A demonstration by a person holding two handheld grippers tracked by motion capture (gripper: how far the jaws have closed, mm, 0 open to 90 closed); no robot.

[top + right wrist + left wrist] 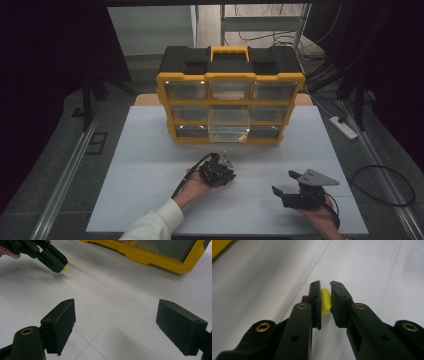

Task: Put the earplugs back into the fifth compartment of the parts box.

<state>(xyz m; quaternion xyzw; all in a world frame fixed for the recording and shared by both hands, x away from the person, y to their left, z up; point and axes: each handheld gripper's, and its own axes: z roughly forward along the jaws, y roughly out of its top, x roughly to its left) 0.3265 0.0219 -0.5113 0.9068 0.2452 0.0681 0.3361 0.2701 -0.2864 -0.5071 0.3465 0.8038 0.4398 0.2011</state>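
Observation:
In the left gripper view, my left gripper point(325, 290) is shut on a small yellow piece point(325, 301), just above the white table top. The right gripper view shows it too, with the yellow piece point(65, 268) peeking out at the tips of the left gripper point(60, 265). In the high view the left gripper point(230, 175) sits in front of the organizer. My right gripper point(116, 312) stands open with nothing between its jaws, low over the table at the front right point(283, 182).
A yellow and black organizer box point(230, 77) with clear drawers stands at the back of the white table point(150, 165). Its lower middle drawer point(229, 125) is pulled out, with a small yellow piece point(242, 138) inside. A white power strip point(343, 127) lies on the floor to the right.

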